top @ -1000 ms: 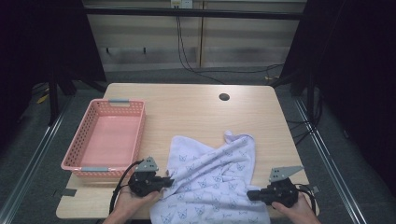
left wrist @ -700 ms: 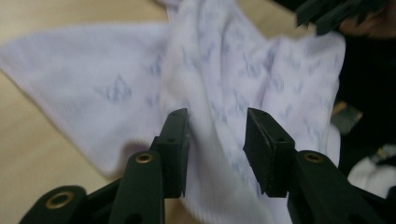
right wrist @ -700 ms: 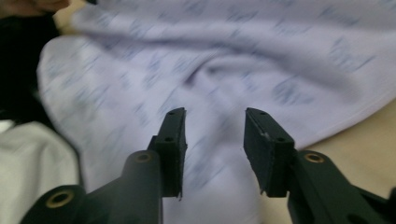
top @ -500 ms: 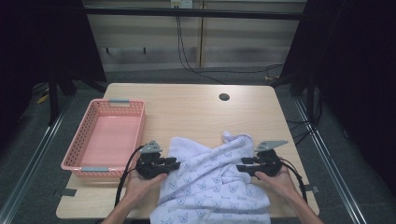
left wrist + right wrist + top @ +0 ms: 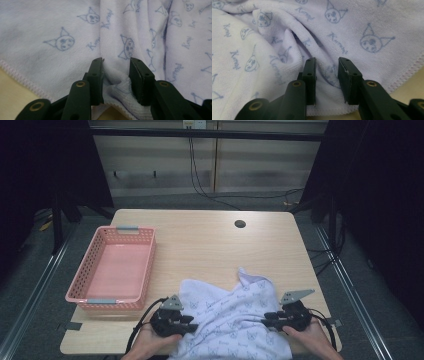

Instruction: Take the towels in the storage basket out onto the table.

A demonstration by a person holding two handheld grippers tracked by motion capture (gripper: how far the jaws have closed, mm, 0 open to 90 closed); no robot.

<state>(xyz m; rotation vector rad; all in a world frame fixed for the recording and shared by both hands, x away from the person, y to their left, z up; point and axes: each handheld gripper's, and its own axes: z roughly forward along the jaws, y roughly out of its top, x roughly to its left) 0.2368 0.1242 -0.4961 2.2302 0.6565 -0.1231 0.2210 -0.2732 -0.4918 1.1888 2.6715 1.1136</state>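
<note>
Broadly, the wooden table [image 5: 210, 245] carries a pink basket [image 5: 112, 270] at its nine o'clock side and a pale lilac towel [image 5: 232, 320] printed with cat faces, rumpled at the six o'clock edge. At the towel's eight o'clock margin sits the left gripper [image 5: 116, 70]; its jaws have just been opening and stand apart, a bunched fold of hem between them. At the four o'clock margin the right gripper [image 5: 327, 72] has just been closing, jaws apart astride a ridge of cloth; whether they pinch it I cannot tell.
</note>
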